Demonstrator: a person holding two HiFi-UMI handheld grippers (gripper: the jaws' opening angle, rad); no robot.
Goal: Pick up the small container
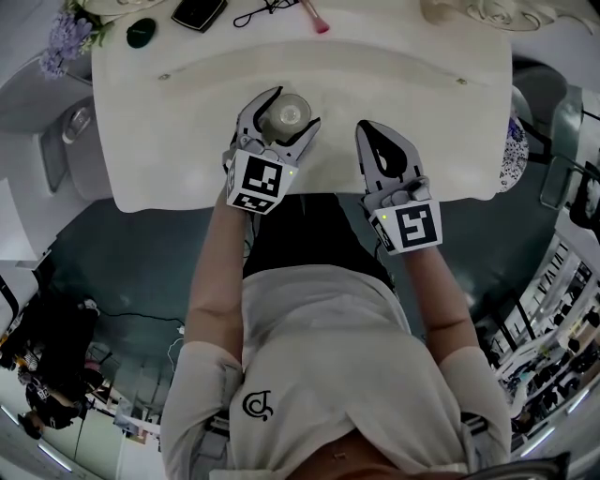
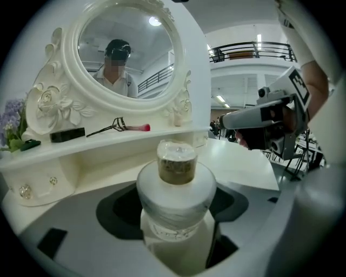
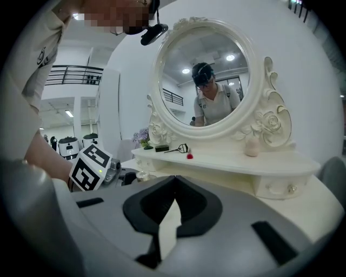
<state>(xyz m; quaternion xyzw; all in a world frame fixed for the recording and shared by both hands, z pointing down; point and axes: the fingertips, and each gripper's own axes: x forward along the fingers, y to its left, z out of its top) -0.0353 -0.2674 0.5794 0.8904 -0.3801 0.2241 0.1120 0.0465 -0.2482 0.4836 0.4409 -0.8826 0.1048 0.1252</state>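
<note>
The small container (image 1: 286, 114), a squat white jar with a clear-capped top, stands near the front of the white dressing table (image 1: 187, 141). My left gripper (image 1: 292, 108) has its jaws around the jar, one on each side, and they hug its sides. In the left gripper view the small container (image 2: 175, 195) fills the space between the jaws. My right gripper (image 1: 380, 141) rests to the right of the jar, apart from it. It is shut, and there is nothing between its jaws (image 3: 165, 227).
An ornate white mirror (image 2: 124, 54) stands on the raised back shelf, with a black case (image 1: 198, 12), an eyelash curler (image 1: 267, 11), a pink brush (image 1: 314, 19) and purple flowers (image 1: 64, 39). The table's front edge (image 1: 309, 197) lies just under both grippers.
</note>
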